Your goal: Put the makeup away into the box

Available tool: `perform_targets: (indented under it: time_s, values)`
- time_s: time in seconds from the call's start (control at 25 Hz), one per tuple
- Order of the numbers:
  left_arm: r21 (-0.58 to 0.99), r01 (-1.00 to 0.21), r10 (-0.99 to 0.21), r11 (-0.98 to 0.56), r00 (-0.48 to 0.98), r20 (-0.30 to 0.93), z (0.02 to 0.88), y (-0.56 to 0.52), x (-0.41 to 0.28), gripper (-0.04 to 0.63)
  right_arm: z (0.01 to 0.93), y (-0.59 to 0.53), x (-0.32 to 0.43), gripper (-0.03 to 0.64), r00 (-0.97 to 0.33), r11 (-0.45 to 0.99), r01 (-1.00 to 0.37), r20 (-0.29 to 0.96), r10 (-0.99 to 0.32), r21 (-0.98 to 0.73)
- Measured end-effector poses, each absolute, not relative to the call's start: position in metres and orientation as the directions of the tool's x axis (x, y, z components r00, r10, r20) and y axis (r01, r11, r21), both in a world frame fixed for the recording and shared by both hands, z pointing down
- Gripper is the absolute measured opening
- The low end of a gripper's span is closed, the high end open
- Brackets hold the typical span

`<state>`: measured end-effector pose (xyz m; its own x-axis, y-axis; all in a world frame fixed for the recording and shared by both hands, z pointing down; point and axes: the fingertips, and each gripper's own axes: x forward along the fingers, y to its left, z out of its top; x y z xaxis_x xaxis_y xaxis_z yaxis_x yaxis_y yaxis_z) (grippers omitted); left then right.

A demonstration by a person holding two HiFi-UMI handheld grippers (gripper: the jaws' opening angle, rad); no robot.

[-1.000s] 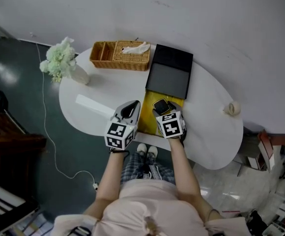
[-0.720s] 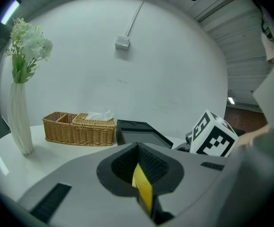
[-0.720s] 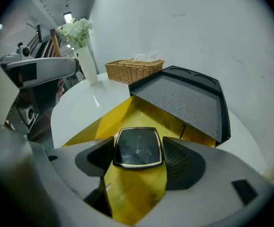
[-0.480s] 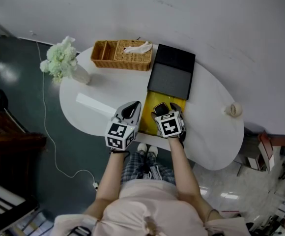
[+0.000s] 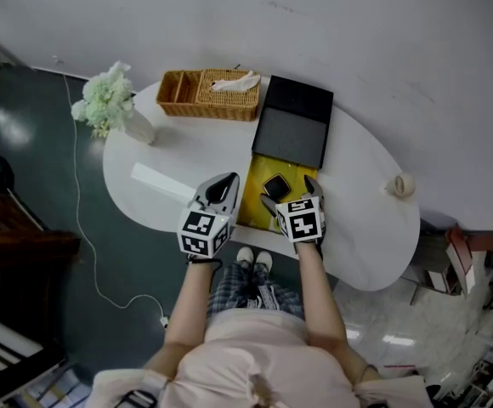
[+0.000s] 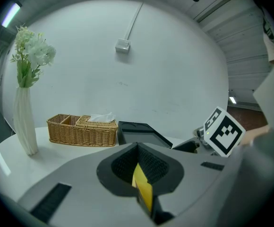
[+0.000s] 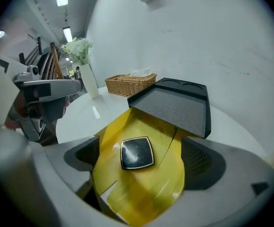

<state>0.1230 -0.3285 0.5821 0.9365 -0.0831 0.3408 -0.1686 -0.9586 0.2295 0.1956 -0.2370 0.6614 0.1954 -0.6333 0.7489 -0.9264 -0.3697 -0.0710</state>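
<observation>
Right gripper view: my right gripper (image 7: 142, 161) just opened, compact (image 7: 137, 152) free between jaws in box (image 7: 149, 193); left gripper (image 6: 139, 174) pinches box wall; I retreat next

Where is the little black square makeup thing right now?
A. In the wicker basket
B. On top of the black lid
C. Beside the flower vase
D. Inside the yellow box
D: the black square compact lies flat inside the yellow box, well apart from the wicker basket and the vase farther back on the table.
</observation>
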Motion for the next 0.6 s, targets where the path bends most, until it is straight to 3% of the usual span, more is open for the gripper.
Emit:
perform_targets:
  time_s: [0.4, 0.6]
  values:
    - [0.198, -0.181, -0.114, -0.963, 0.943, 0.311, 0.562, -0.318, 0.114, 0.026, 0.590, -0.189, 0.234, 0.513, 0.358, -0.488, -0.866, 0.546, -0.757, -0.110]
    - [0.177, -0.180, -0.126, -0.968, 0.952, 0.279, 0.544, -0.313, 0.114, 0.026, 0.557, -0.151, 0.251, 0.408, 0.444, -0.536, -0.837, 0.435, -0.783, -0.110]
